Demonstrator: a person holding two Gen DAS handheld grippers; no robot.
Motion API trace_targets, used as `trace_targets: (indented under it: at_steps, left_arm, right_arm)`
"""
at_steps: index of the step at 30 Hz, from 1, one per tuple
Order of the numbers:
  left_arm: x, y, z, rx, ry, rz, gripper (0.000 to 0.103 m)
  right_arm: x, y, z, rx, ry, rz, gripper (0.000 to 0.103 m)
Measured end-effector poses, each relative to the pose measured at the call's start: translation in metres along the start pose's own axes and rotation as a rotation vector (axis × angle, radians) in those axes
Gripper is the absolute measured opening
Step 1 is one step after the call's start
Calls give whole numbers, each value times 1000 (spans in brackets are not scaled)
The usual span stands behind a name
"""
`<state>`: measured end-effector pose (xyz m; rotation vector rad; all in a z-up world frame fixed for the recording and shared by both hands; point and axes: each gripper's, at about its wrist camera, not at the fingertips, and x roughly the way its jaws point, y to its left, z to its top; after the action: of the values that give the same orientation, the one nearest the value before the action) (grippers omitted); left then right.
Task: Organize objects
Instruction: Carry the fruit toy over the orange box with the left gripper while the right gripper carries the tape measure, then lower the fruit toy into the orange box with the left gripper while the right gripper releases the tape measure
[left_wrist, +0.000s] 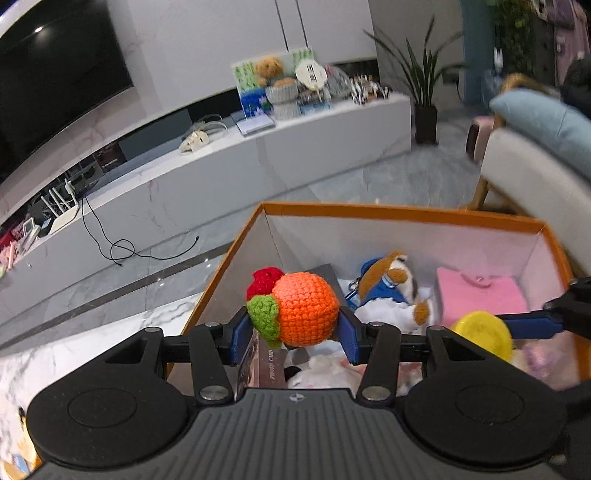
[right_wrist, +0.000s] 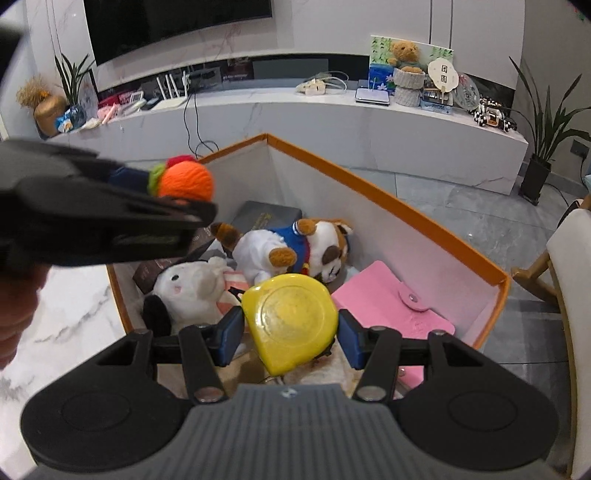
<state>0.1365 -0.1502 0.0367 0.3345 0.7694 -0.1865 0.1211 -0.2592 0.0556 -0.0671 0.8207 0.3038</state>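
A: Start close in. What are the two tongs doing?

B: Both are loaded. In the left wrist view the left tongs (left_wrist: 293, 328) are clamped on a crocheted orange (left_wrist: 304, 308) with a green leaf and a red bit, held at frame centre above the box (left_wrist: 406, 214). In the right wrist view the right tongs (right_wrist: 291, 334) are pinching a yellow tape measure (right_wrist: 291, 321), low centre, also over the box.

A: So neither is put away yet?

B: No, both hang in the air above the contents. I judge these two drops are the step in hand.

A: And what already lies inside?

B: Going farther back in the right wrist view: a white plush toy (right_wrist: 192, 291) at lower left, a pink wallet (right_wrist: 391, 310) at right, a plush dog in blue (right_wrist: 295, 251) mid-frame, and a dark flat case (right_wrist: 266, 218) toward the far corner. That part looks done.

A: Anything left outside?

B: A strip of marble table (right_wrist: 74, 317) shows at left, with nothing on it that I can see. Beyond the box are the floor and a long TV shelf (right_wrist: 332, 122); whether its clutter belongs to the task, I cannot tell.
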Motion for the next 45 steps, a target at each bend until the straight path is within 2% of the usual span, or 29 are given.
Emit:
trace_targets:
  at_steps: [11,14,25,27,29,31,45]
  left_arm:
    - [53,-21,10,122,160,53,57]
    - [59,-20,11,116,175,53,57]
    - [65,-11,16,80,191,35,61]
    - [65,-12,19,84,184,54,71]
    - [62,-14,21,97,162,71,75]
    - [60,-14,23,96,148,80,76]
    - [42,-20,31,101,100,48,77]
  right_arm:
    - [20,15,3,-48,50,-35,57]
    - [25,16,2,-51,65,-41,57]
    - [26,21,1,-63,75,-51,57]
    - [25,21,0,-62,71,-51,58]
    - [23,21,0,-55,65,-55,58]
    - [21,19,0,-40,58,-52,62]
    - [7,17,7,14,14,-31,62]
